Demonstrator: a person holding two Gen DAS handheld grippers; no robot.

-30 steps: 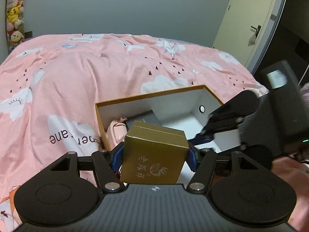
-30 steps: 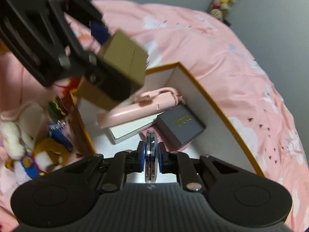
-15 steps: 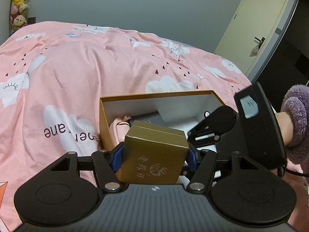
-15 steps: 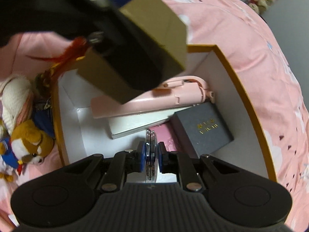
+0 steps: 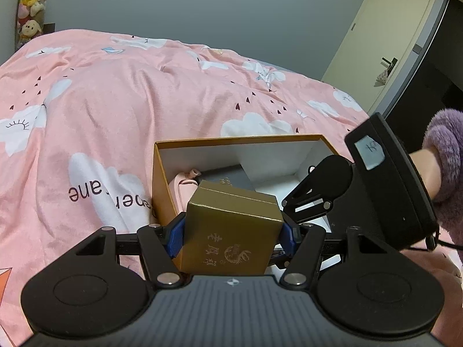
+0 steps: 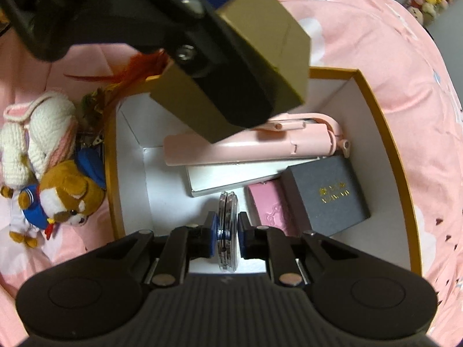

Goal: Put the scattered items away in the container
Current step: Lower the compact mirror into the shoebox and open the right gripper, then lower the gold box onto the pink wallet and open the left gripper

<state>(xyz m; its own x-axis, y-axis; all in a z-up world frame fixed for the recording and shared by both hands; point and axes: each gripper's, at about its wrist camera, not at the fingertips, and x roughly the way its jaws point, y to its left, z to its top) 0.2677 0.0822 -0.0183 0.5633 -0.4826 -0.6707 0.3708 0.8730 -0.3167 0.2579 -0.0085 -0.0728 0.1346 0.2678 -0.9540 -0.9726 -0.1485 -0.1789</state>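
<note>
My right gripper (image 6: 228, 231) points steeply down into the open cardboard box (image 6: 385, 133), with a thin round clear-edged disc case (image 6: 228, 225) standing on edge between its blue pads (image 6: 214, 229). The jaws have just been opening a little; the left pad sits against the disc, a sliver of gap shows at the right pad, and I cannot tell whether they still pinch it. The disc hangs over the box's white floor, just beside a pink embossed case (image 6: 270, 212).

My left gripper (image 5: 233, 231) is spread wide and clamped on a gold gift box (image 5: 231, 228), its pads pressing both side faces. In the right wrist view that gold gift box (image 6: 269, 43) hangs above the near end of the container, over a pink folding stick-shaped gadget (image 6: 251, 147).

Further inside the box, the pink gadget lies across a flat white box (image 6: 231, 179), and a dark grey box with gold lettering (image 6: 327, 193) sits tilted against the far-right side, touching the pink case.

Outside the box's left wall lie a brown plush dog in a sailor outfit (image 6: 63, 199), a crocheted cream-and-pink toy (image 6: 34, 138) and an orange feather (image 6: 136, 66) on the pink cloud-print duvet (image 5: 144, 95).

From the left wrist view, my right hand's purple fluffy sleeve (image 5: 445, 150) shows at the right edge, and beyond the bed stand a grey wall, a cream door (image 5: 387, 34) and a row of plush toys (image 5: 30, 3).
</note>
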